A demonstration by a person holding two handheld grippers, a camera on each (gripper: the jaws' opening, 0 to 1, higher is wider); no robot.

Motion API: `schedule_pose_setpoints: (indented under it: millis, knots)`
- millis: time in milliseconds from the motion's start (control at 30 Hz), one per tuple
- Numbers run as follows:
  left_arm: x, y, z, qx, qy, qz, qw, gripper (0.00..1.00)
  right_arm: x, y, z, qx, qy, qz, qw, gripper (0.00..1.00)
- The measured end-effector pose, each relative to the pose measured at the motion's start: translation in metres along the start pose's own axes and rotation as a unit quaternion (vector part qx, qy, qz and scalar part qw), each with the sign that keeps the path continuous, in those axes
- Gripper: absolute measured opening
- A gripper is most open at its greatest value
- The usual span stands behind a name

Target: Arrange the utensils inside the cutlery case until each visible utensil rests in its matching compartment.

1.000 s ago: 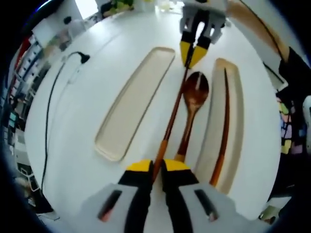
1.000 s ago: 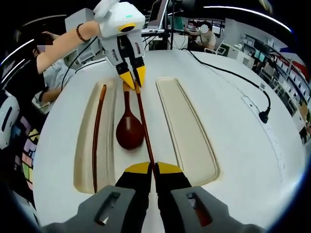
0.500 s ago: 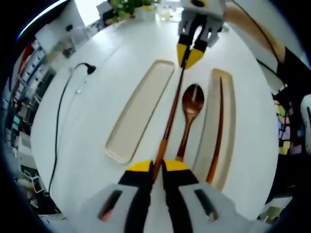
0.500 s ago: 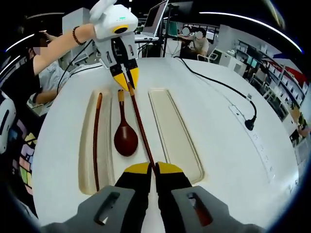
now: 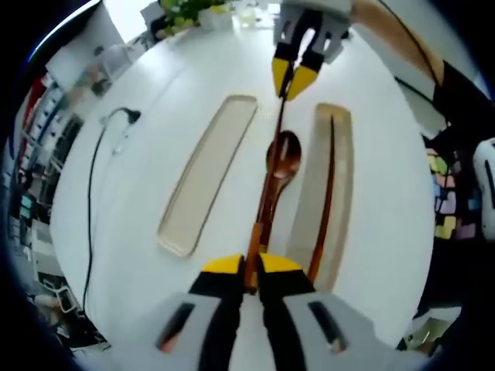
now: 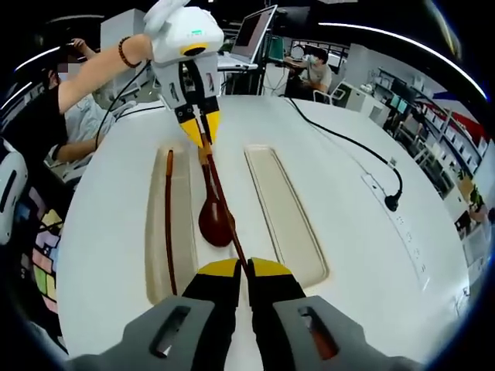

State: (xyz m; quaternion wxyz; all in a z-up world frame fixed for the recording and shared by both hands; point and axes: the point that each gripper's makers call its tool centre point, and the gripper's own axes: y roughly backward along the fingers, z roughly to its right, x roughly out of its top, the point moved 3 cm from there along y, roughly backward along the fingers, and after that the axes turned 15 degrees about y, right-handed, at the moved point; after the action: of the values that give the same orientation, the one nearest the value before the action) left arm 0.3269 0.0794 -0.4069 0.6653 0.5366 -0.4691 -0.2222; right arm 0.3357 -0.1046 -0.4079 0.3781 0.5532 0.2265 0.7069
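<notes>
My left gripper (image 5: 250,267) is clamped on one end of a chopstick (image 5: 271,185); my right gripper (image 6: 246,270) is clamped on the other end. The chopstick is held between them above the white counter (image 5: 155,154), crossing over the spoon (image 5: 280,158), which lies on the counter between two trays. The tray (image 5: 329,154) beside the spoon holds a second chopstick (image 5: 328,182). The other tray (image 5: 207,170) lies bare. A black cable (image 5: 93,178) runs nearby.
</notes>
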Motion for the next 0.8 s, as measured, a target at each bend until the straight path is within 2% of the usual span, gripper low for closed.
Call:
schedule_pose_setpoints:
  millis: [233,300,533,800]
  knots:
    - [-0.008,0.002,0.011,-0.018,0.021,-0.003,0.9996,0.07,0.000,0.004,-0.017,0.003,0.016,-0.004,0.9999,0.02]
    - [-0.011,0.001,0.018,-0.031,0.055,0.000,0.9980,0.07,0.001,0.006,-0.021,0.002,0.019,-0.004,0.9998,0.03]
    - [-0.023,0.002,0.028,-0.049,0.054,0.006,0.9973,0.07,0.005,0.007,-0.040,0.015,0.022,0.005,0.9996,0.03]
    - [-0.030,0.002,0.026,-0.044,0.048,0.000,0.9979,0.07,0.008,-0.002,-0.049,0.032,0.035,0.000,0.9989,0.02]
